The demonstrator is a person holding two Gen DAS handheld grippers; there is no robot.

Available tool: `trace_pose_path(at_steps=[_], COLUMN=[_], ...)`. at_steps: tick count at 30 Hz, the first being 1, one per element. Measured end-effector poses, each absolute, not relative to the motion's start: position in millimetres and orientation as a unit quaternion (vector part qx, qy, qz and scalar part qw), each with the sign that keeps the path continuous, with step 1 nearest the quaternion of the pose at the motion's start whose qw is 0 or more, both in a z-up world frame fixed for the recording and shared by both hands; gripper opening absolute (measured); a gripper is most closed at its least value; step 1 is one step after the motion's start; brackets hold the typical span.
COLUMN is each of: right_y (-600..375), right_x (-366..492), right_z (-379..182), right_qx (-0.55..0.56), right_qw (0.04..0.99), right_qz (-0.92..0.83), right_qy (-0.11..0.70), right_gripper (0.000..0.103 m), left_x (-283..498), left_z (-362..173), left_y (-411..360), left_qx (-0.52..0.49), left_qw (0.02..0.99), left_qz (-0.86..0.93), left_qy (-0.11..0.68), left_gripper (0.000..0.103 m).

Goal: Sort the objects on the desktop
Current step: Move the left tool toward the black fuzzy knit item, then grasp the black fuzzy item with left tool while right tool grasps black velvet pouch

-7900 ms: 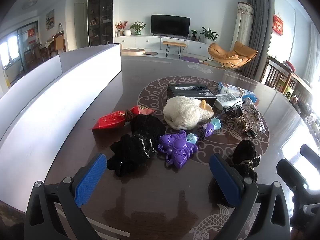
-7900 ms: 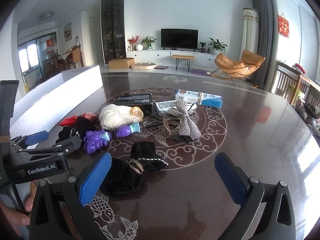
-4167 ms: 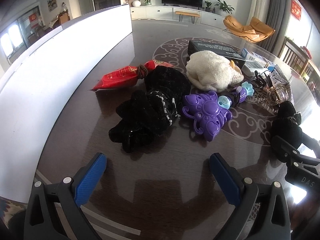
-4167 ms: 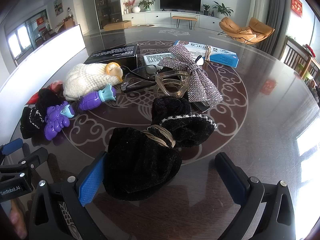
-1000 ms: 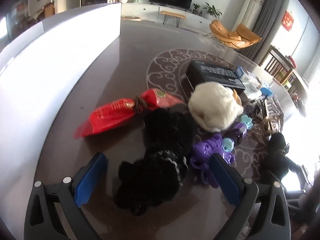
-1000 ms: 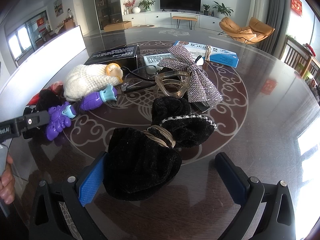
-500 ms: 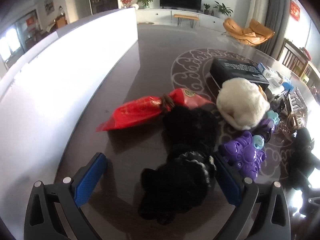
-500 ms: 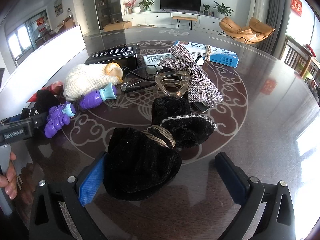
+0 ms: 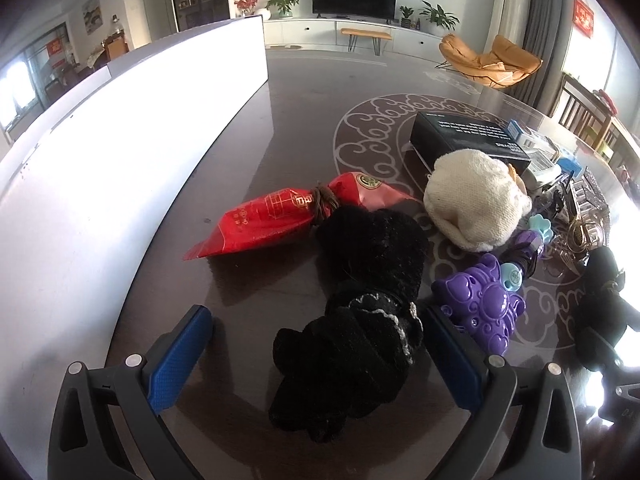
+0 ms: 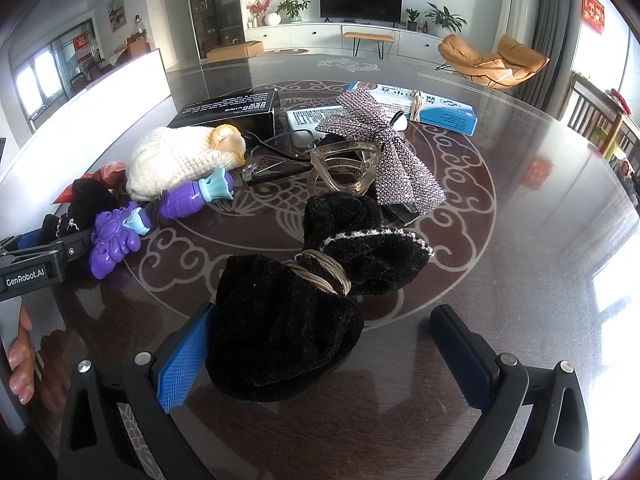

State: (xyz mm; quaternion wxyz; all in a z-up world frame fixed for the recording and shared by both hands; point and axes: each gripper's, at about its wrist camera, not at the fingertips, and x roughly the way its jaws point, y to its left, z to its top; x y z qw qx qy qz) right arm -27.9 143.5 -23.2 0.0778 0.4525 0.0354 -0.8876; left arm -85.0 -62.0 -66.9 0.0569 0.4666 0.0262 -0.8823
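Left hand-held gripper: jaws apart around black fuzzy velvet scrunchie, near worktop's near edge. Right hand-held gripper: apart, beside black velvet bow. Risk: purple plastic clip touching right pad, likely snagged on closing.

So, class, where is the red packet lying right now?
In the left wrist view the red packet lies mid-table, between the white wall on its left and the cream knitted item, its tied neck beside a black fuzzy bow.
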Motion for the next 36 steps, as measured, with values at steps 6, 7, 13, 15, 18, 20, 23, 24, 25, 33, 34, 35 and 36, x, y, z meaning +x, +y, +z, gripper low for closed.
trace_pose_path(at_steps=[6,7,13,15,18,20,23,24,25,33,34,35,36], right_y=[150,156,203,198,179,165,149,150,152,161,154,146,136], right_x=[-26,-24,-21,-28,-45,-47,-39,-34,-28,-1,-4,-4,-5], right_z=[-20,-18,-8,-3,-6,-15,-11,-9,-5,25,32,40,48], right_qx=[0.458,0.465,0.488,0.489,0.507,0.509,0.491,0.488,0.482,0.45,0.447,0.443,0.438], right_qw=[0.099,0.107,0.108,0.109,0.107,0.104,0.096,0.099,0.102,0.135,0.145,0.155,0.168], right_qz=[-0.883,-0.878,-0.86,-0.859,-0.852,-0.854,-0.865,-0.866,-0.869,-0.882,-0.882,-0.882,-0.883], right_qy=[0.027,0.017,-0.102,-0.104,-0.074,-0.036,0.044,0.043,0.041,0.032,0.028,0.025,0.024], right_gripper=[0.103,0.103,0.103,0.103,0.103,0.099,0.041,0.041,0.04,0.04,0.04,0.04,0.04], left_x=[-68,-66,-60,-57,-48,-39,-20,-15,-9,27,30,33,37], left_z=[-61,-60,-55,-54,-51,-44,-28,-24,-18,28,37,46,58], left_y=[-56,-55,-46,-48,-54,-58,-64,-65,-66,-84,-91,-101,-115], left_qx=[0.448,0.446,0.443,0.445,0.445,0.433,0.404,0.396,0.386,0.327,0.321,0.313,0.304], left_qw=[0.035,0.03,0.004,-0.008,-0.024,-0.034,-0.055,-0.059,-0.063,-0.048,-0.042,-0.036,-0.026], left_qz=[-0.893,-0.895,-0.896,-0.895,-0.893,-0.897,-0.907,-0.91,-0.913,-0.934,-0.935,-0.937,-0.94], left_qy=[0.012,0.01,0.012,0.029,0.062,0.083,0.108,0.112,0.116,0.139,0.144,0.148,0.152], left_gripper=[0.075,0.063,0.038,0.037,0.037,0.037,0.037,0.037,0.037,0.037,0.037,0.037,0.037])
